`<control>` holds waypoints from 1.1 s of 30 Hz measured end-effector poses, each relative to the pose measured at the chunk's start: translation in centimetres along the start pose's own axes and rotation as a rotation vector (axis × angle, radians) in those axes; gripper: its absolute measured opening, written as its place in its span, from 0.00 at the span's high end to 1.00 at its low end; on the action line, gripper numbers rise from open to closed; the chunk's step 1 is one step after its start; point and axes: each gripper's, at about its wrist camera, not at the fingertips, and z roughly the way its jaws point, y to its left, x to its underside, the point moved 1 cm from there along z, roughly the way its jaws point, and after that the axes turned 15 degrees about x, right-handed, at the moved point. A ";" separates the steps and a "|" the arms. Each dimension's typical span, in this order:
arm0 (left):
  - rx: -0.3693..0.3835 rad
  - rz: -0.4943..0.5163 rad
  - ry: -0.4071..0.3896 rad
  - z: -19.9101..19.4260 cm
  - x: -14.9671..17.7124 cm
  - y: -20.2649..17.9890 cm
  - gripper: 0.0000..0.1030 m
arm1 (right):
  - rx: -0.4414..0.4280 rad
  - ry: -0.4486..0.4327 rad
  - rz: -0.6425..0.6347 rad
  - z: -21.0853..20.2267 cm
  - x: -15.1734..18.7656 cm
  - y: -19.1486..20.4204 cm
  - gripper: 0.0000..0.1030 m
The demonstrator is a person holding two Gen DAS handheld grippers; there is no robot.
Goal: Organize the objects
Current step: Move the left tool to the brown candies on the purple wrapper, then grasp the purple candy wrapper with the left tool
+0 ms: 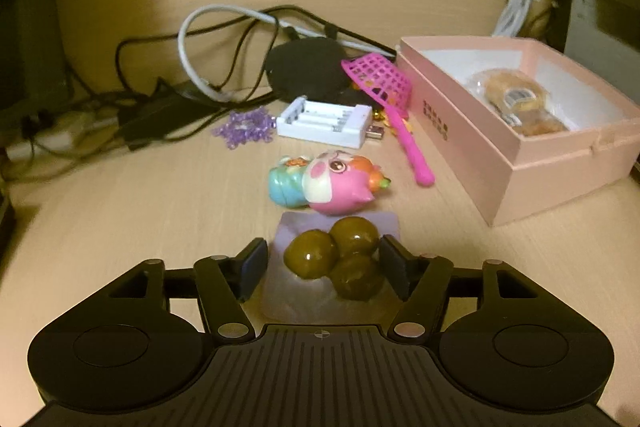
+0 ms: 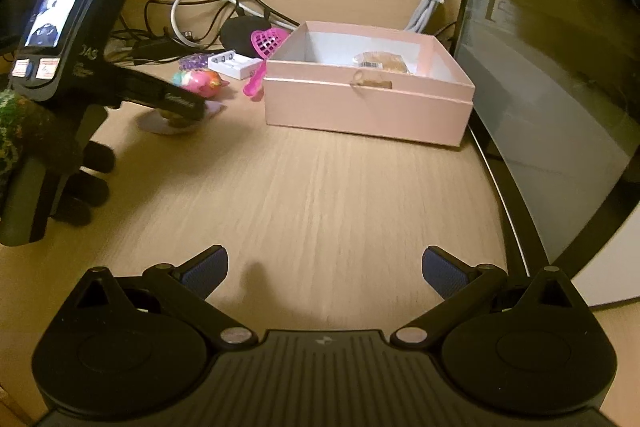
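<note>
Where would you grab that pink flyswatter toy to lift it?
By the slim handle, which lies flat on the desk with bare wood on both sides. Come from above, with the gripper's fingers straddling it crosswise. The mesh head is wide and crowded by the black pad and the pink box.

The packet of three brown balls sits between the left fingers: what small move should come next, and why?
Probably close the left gripper on the packet of brown balls. Its fingers flank the packet on both sides, but on the left a gap shows, so it looks not yet gripped. The open pink box waits to the right with room inside.
</note>
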 end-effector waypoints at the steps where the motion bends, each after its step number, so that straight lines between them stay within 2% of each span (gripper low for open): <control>1: 0.014 -0.026 0.001 0.1 -0.1 0.4 0.33 | -0.001 0.007 0.002 0.1 0.0 0.0 0.00; 5: 0.034 -0.020 -0.003 0.1 0.0 0.5 0.33 | -0.015 0.014 0.003 0.2 0.1 0.2 0.00; 6: 0.036 -0.016 -0.004 0.0 0.0 0.6 0.37 | -0.018 0.011 0.001 0.2 0.0 0.3 0.00; 9: 0.054 -0.023 0.006 -0.5 0.1 0.8 0.38 | -0.026 -0.003 -0.007 0.1 -0.3 0.7 0.00; 12: 0.080 -0.042 0.017 -1.7 0.6 1.3 0.39 | -0.035 -0.034 -0.010 -0.2 -0.9 0.8 0.00; 14: 0.085 -0.060 0.016 -3.2 1.1 1.9 0.44 | -0.050 -0.056 -0.012 -0.2 -1.7 1.1 0.00; 15: 0.087 -0.082 0.004 -4.3 1.3 2.4 0.69 | -0.061 -0.064 -0.012 -0.1 -2.3 1.3 0.00; 16: 0.096 -0.119 -0.005 -5.6 1.4 3.1 0.67 | -0.079 -0.072 -0.009 0.0 -3.1 1.7 0.00; 18: 0.095 -0.160 -0.023 -7.8 1.4 4.2 0.74 | -0.121 -0.081 -0.005 0.4 -4.6 2.6 0.00; 20: 0.075 -0.166 -0.043 -9.7 1.5 5.3 0.83 | -0.177 -0.092 -0.002 0.9 -6.5 3.8 0.00; 21: 0.059 -0.176 -0.049 -10.4 1.7 5.9 0.93 | -0.200 -0.101 -0.004 1.2 -7.4 4.5 0.00; 25: 0.029 -0.195 -0.059 -12.0 2.8 8.0 0.92 | -0.239 -0.132 -0.040 2.8 -11.0 8.8 0.00; 29: 0.084 -0.254 -0.073 -13.5 4.2 9.6 0.92 | -0.232 -0.135 -0.090 3.9 -12.4 11.5 0.00; 33: 0.113 -0.165 -0.006 -12.9 5.0 8.1 0.87 | -0.249 -0.111 -0.104 4.0 -11.7 11.6 0.00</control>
